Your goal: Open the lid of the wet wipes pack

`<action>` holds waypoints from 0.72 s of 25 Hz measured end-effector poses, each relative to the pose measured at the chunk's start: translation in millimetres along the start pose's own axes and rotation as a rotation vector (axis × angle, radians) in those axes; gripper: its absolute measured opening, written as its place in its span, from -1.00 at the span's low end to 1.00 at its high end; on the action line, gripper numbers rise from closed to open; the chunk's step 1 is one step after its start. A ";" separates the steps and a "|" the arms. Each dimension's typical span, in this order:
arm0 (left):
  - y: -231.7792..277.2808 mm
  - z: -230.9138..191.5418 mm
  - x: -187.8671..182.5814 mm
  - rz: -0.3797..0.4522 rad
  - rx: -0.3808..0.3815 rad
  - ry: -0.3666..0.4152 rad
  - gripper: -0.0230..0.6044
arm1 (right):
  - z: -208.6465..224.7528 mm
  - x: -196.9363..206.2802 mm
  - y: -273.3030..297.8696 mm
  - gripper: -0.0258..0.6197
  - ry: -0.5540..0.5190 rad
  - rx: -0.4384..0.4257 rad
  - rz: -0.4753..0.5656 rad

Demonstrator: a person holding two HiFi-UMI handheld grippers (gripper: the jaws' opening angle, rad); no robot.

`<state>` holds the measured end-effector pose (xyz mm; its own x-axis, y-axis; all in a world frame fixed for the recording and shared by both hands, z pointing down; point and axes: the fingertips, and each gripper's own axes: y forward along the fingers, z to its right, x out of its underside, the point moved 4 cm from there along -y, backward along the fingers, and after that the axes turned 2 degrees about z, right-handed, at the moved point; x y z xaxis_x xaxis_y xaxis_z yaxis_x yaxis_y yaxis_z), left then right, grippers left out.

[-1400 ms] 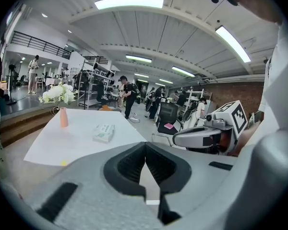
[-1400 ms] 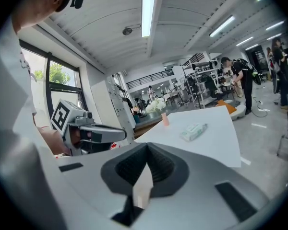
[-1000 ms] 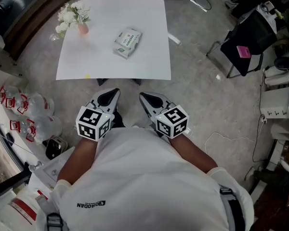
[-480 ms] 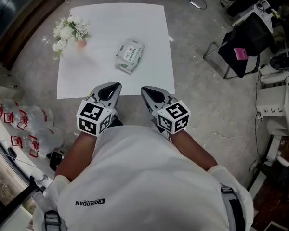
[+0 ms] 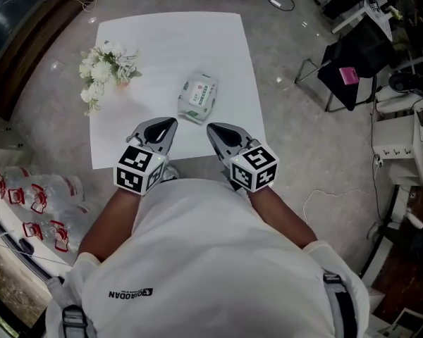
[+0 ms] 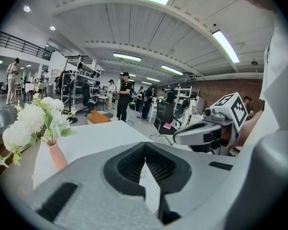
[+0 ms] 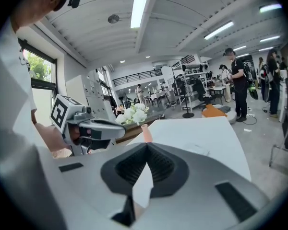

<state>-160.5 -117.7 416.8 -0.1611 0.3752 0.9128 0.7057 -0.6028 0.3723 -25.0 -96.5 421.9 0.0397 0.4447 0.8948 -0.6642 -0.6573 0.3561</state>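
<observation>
The wet wipes pack (image 5: 198,98), white with green print, lies flat on the white table (image 5: 169,41), near its front right. Both grippers hover side by side over the table's near edge, just short of the pack. My left gripper (image 5: 170,122) points at the pack's left side, my right gripper (image 5: 211,127) at its near right corner. Neither touches it. In the left gripper view the jaws of the left gripper (image 6: 145,145) meet at the tips with nothing between them. The right gripper (image 7: 146,146) looks the same in its own view. The pack's lid lies flat.
A pink vase of white flowers (image 5: 102,69) stands at the table's left. A black chair (image 5: 352,55) and a white rack (image 5: 402,139) stand to the right on the floor. Plastic bottles (image 5: 35,189) lie at the left. People stand far behind.
The person has stepped toward the table. Both grippers have come forward from over the floor to above the table's near edge, close to the pack. Their jaws stay shut.
</observation>
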 end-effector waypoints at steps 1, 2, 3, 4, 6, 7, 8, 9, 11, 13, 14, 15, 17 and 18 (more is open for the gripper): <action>2.3 -8.5 2.8 -0.018 0.003 0.002 -0.90 | 2.3 -2.4 6.2 -0.90 0.005 0.011 0.003; 4.8 -16.0 5.6 -0.034 0.008 0.004 -0.90 | 4.9 -3.9 11.6 -0.90 0.010 0.024 0.005; 6.9 -22.1 7.8 -0.043 0.017 0.005 -0.90 | 7.5 -4.7 15.9 -0.90 0.015 0.037 0.005; 8.7 -27.1 8.9 -0.048 0.026 0.007 -0.90 | 9.5 -5.4 19.0 -0.90 0.018 0.048 0.005; 11.2 -34.1 8.2 -0.049 0.039 0.010 -0.90 | 12.2 -7.2 21.9 -0.90 0.019 0.065 0.001; 12.1 -35.9 6.9 -0.046 0.044 0.008 -0.90 | 13.2 -8.3 22.3 -0.90 0.020 0.071 -0.002; 13.1 -37.0 5.4 -0.041 0.049 0.004 -0.90 | 14.4 -9.5 22.6 -0.90 0.021 0.076 -0.006; 14.3 -37.8 3.6 -0.035 0.053 0.003 -0.90 | 16.0 -11.2 23.1 -0.90 0.024 0.079 -0.008; 18.0 -39.7 -0.4 -0.025 0.055 0.010 -0.90 | 20.6 -16.9 25.3 -0.90 0.027 0.080 -0.006; 21.9 -41.5 -3.6 -0.021 0.048 0.023 -0.90 | 26.0 -24.0 27.1 -0.90 0.025 0.078 0.001; 23.3 -41.8 -4.6 -0.020 0.042 0.026 -0.90 | 28.3 -27.6 27.4 -0.90 0.022 0.075 0.006; 24.6 -42.0 -5.7 -0.018 0.035 0.027 -0.90 | 30.7 -31.2 27.5 -0.90 0.018 0.071 0.012; 28.2 -42.3 -8.3 -0.013 0.017 0.028 -0.90 | 36.5 -38.0 28.1 -0.90 0.008 0.058 0.023; 30.5 -42.5 -9.8 -0.010 0.004 0.029 -0.90 | 39.9 -40.4 28.7 -0.90 0.002 0.048 0.025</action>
<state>-166.8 -169.6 426.3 -0.1880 0.3609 0.9134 0.7068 -0.5961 0.3810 -15.9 -157.6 406.7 0.0218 0.4289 0.9031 -0.6282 -0.6968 0.3462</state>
